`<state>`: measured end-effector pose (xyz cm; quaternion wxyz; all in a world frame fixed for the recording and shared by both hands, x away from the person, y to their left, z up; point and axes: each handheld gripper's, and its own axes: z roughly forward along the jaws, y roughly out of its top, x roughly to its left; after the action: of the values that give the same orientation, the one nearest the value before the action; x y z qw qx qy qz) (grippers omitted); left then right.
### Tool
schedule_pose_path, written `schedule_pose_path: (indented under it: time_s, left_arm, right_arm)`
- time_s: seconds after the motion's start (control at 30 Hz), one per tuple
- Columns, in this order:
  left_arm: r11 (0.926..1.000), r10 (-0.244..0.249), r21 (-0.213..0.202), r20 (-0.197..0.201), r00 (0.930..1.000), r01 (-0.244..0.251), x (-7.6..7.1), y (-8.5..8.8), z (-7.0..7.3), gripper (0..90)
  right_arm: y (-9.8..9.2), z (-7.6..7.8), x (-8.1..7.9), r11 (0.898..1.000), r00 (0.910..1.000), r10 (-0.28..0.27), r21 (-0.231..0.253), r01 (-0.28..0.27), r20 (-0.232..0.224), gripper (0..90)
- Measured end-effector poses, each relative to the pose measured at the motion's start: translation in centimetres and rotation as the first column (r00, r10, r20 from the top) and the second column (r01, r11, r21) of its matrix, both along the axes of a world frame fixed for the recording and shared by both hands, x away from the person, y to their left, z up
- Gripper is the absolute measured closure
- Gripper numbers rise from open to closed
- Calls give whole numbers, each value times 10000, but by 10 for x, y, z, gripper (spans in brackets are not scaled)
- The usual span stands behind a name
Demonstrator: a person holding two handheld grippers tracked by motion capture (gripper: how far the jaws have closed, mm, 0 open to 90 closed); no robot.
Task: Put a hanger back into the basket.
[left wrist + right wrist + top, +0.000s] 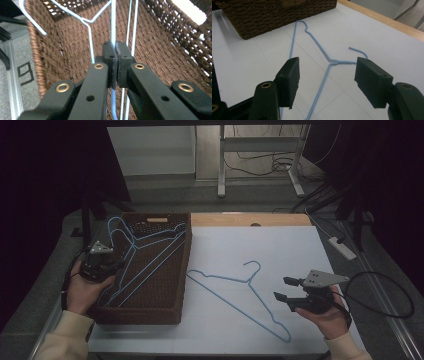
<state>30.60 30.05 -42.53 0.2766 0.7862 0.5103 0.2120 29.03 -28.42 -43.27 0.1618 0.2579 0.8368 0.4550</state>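
Note:
A brown woven basket stands at the table's left and holds several blue wire hangers. My left gripper reaches over the basket's left wall. In the left gripper view it is shut on one blue hanger wire, with more wires beside it against the basket's weave. Another blue hanger lies flat on the white tabletop. My right gripper hovers open just right of it. In the right gripper view that hanger lies beyond the open gripper, with the basket behind.
The white tabletop ends in a wooden strip at the back. A white power strip and a black cable lie on the floor to the right. Metal table legs stand farther back.

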Motion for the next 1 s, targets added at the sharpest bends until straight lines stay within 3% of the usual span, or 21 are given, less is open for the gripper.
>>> schedule_pose_path:
  time_s: [0.23,0.37,0.47,0.6,0.77,0.9,1.0]
  left_arm:
    - [9990,-132,406,-794,9968,165,10,-9,-13,885]
    - [9982,81,605,-911,9958,-26,13,-8,-21,883]
    - [9979,410,535,-930,9948,-362,14,-4,-24,849]
    - [9980,471,429,-299,9984,-458,10,0,-18,666]
    - [9988,63,-485,696,9976,-30,-6,-6,-2,515]
    - [9903,-555,-1194,1306,9899,713,-18,-18,9,451]
    - [9787,-1044,-1579,1679,9803,1313,-26,-30,15,426]
  right_arm:
    - [0,0,0,10000,10000,5,-18,-5,-15,376]
    - [-1,-1,0,10000,10000,16,-10,-16,-30,376]
    - [0,-1,0,10000,10000,17,-32,-17,-33,375]
    - [0,-2,0,10000,10000,17,-44,-17,-55,375]
    - [1,-3,1,10000,9999,16,-92,-17,-125,372]
    - [2,-5,1,9999,9999,16,-136,-18,-170,370]
    - [2,-6,1,9999,9998,-3,-143,0,-205,370]
